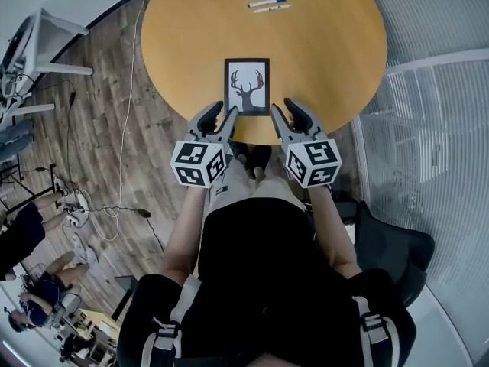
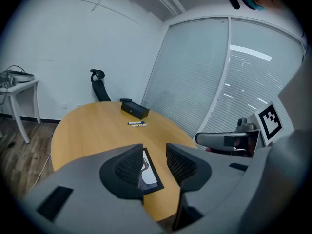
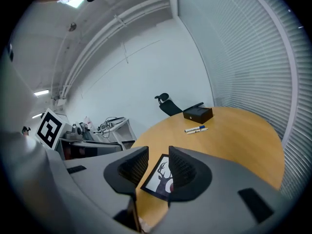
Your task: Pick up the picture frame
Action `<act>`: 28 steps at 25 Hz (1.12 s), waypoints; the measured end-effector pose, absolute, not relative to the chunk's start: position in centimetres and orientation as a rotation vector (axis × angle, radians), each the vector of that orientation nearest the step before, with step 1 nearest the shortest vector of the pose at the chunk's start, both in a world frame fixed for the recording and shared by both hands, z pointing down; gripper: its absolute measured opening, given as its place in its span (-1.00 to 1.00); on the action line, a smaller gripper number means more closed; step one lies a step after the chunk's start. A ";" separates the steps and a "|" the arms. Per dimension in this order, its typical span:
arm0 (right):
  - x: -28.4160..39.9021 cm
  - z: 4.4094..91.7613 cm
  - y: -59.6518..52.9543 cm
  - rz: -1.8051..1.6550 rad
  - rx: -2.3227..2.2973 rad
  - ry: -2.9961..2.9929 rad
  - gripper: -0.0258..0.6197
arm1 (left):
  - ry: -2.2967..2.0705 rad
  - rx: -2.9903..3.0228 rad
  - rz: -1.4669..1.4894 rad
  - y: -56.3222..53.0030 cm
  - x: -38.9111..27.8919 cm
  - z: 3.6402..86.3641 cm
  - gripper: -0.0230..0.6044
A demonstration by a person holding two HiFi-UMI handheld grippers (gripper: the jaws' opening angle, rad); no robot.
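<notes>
My left gripper (image 1: 223,114) and right gripper (image 1: 283,107) are both hanging wide open, gripping nothing. They're flanking the near edge of the deer picture frame (image 1: 247,86).

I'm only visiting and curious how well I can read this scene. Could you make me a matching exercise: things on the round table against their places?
Things: 1 picture frame; 2 markers; 3 black box.
Places: A at the far edge of the table; B lying flat by the near edge; C side by side, between the other two.
Pairs: 1-B; 2-C; 3-A.
</notes>
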State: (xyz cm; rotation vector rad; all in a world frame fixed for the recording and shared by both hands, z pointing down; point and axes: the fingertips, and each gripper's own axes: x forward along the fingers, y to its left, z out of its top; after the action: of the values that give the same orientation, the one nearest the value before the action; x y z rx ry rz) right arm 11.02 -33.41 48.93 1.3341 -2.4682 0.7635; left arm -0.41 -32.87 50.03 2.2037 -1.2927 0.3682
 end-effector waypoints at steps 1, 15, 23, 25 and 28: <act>11.0 49.9 -34.1 0.782 1.335 -2.456 -0.51 | -1.290 2.193 0.383 -33.7 -0.5 51.1 -0.46; 9.6 61.5 -39.5 0.903 1.331 -2.237 -0.49 | -1.222 2.071 0.557 -39.0 -2.7 63.0 -0.44; 8.7 68.0 -40.6 0.939 1.318 -2.118 -0.48 | -1.208 1.962 0.585 -40.4 -3.8 69.0 -0.44; 8.9 69.5 -40.7 0.945 1.323 -2.090 -0.48 | -1.218 1.954 0.600 -40.6 -3.9 70.1 -0.45; 9.1 71.3 -40.7 0.954 1.325 -2.057 -0.48 | -1.245 1.939 0.645 -40.8 -4.1 71.3 -0.49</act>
State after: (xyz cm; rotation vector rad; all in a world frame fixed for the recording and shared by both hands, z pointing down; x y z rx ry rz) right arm 9.07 -40.66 71.30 1.3251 -2.0573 0.9545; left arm -4.10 -40.85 71.35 1.9388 -1.2452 0.6451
